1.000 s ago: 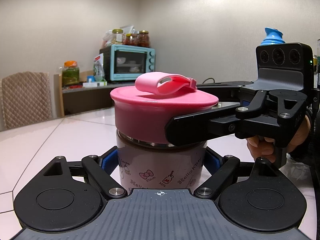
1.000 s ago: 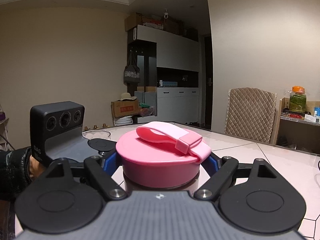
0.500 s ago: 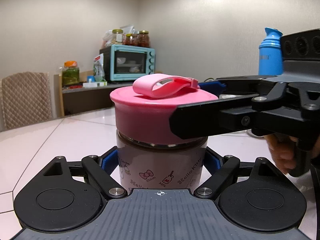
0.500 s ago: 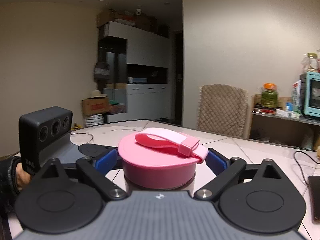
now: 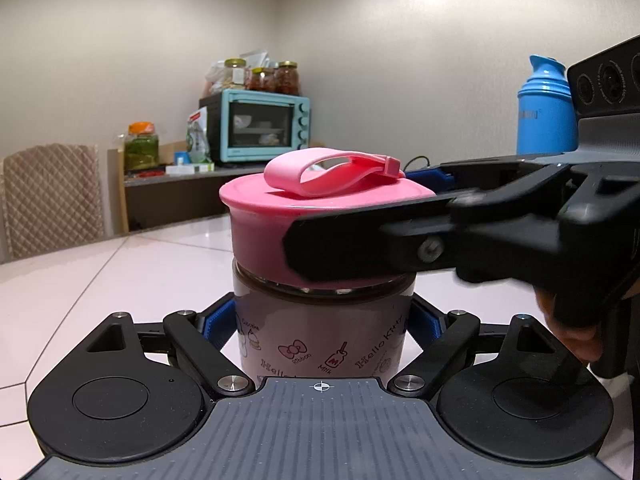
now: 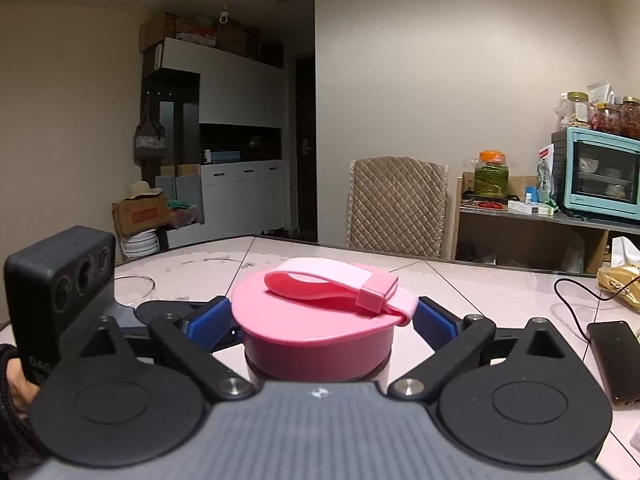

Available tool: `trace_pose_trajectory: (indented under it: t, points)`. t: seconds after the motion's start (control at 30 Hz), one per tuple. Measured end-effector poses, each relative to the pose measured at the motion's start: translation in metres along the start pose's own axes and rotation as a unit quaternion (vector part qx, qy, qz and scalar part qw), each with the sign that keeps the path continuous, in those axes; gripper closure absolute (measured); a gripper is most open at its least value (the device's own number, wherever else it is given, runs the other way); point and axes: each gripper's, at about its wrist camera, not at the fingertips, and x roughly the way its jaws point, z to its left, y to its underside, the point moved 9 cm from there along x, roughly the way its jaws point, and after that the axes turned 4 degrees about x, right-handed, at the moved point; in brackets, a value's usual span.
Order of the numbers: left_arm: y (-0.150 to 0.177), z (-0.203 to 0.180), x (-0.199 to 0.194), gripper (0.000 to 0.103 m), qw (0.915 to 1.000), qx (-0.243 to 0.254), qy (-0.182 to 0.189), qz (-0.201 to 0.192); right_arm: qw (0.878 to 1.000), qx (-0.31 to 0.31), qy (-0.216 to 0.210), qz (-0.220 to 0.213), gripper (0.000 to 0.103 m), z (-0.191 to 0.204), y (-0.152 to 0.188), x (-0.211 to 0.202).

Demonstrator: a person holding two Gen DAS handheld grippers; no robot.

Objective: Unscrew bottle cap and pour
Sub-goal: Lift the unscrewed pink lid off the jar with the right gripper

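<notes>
A glass bottle (image 5: 320, 332) with Hello Kitty print stands upright on the table. Its wide pink cap (image 5: 280, 216) has a pink strap loop on top. My left gripper (image 5: 322, 322) is shut on the bottle's body just below the cap. My right gripper (image 6: 320, 322) reaches in from the right and its blue pads (image 6: 434, 322) stand a little apart from the cap (image 6: 316, 332), so it is open around the cap. In the left wrist view the right gripper's black finger (image 5: 360, 248) crosses the cap's front.
A clear glass (image 6: 134, 288) stands on the table beyond the left gripper. A phone (image 6: 614, 360) with a cable and a snack bag (image 6: 622, 284) lie at the right. A blue thermos (image 5: 546, 108) stands behind. A chair (image 6: 398, 206) and a shelf with an oven (image 5: 264, 126) lie beyond.
My right gripper has swung around the cap, the strap turning with it, and its pads have come off the cap's sides. The left gripper and bottle have held still.
</notes>
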Motion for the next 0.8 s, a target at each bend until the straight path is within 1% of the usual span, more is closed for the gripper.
trace_pose_trajectory:
  t: [0.13,0.2,0.27,0.37,0.53,0.8]
  points:
    - [0.0,0.0,0.0,0.013,1.0,0.0,0.0,0.0,1.0,0.001,0.004,0.002,0.006,0.002,0.002,0.006]
    - [0.0,0.0,0.0,0.013,1.0,0.0,0.0,0.0,1.0,-0.003,0.008,0.005,0.015,0.001,0.003,0.008]
    - [0.0,0.0,0.0,0.013,1.0,0.0,0.0,0.0,1.0,-0.005,0.007,0.005,0.017,0.002,0.003,0.008]
    - [0.0,0.0,0.0,0.013,1.0,0.0,0.0,0.0,1.0,-0.003,0.002,0.001,0.018,0.001,0.004,0.007]
    - [0.0,0.0,0.001,0.013,1.0,0.0,0.0,0.0,0.999,0.014,-0.031,-0.012,0.018,-0.005,-0.002,0.002]
    - [0.0,-0.001,0.002,0.013,1.0,0.0,0.0,0.0,0.999,0.008,-0.036,-0.024,0.018,-0.005,-0.009,-0.005]
